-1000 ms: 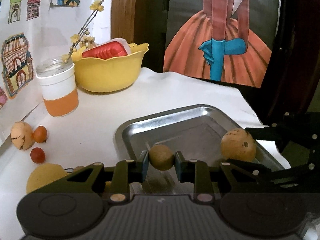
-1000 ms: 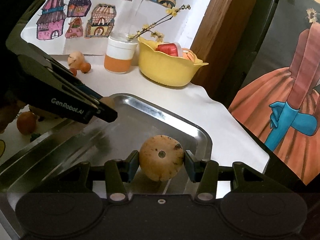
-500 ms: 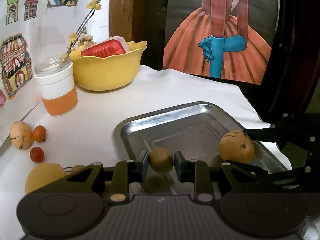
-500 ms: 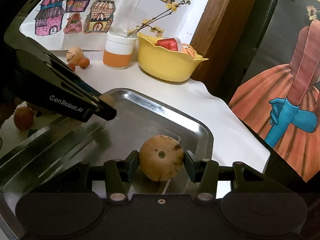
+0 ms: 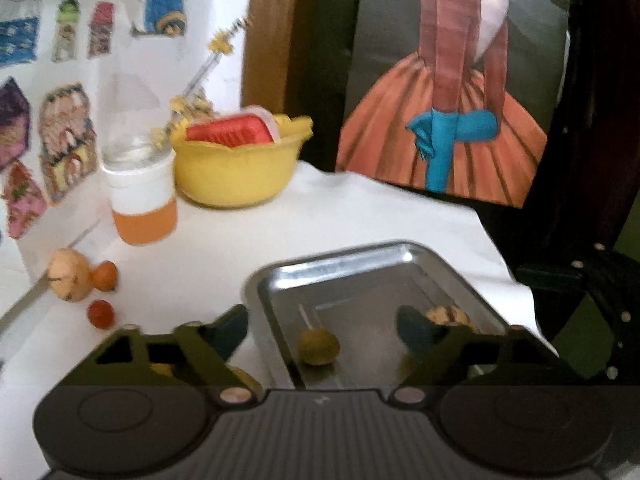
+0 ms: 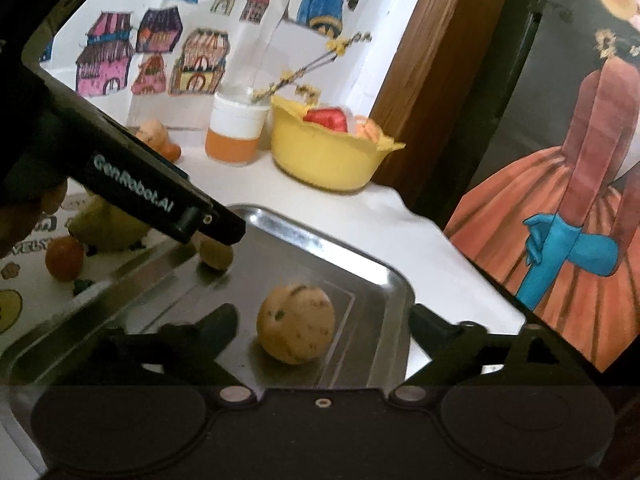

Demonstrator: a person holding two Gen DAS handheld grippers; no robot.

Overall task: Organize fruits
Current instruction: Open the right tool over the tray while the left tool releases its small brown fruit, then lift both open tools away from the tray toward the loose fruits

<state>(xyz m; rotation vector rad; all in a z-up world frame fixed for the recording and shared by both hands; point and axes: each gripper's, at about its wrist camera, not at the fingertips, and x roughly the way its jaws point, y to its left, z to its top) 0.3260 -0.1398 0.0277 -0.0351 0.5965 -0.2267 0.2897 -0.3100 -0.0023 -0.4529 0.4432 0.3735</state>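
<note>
Your left tool (image 5: 320, 330) and right tool (image 6: 322, 326) both gape wide, each fruit lying loose in the steel tray (image 6: 360, 256).

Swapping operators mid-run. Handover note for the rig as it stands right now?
Left gripper: jaws wide open, holding nothing, over the near-left corner of the metal tray.
Right gripper: jaws wide open, holding nothing, over the tray's right end.
Done: small brown fruit and larger speckled tan fruit both lie free in the tray.
Left: on the white tablecloth, a tan fruit with two small orange-red ones near the jar; also a yellow fruit and an orange-red fruit beside the tray.
</note>
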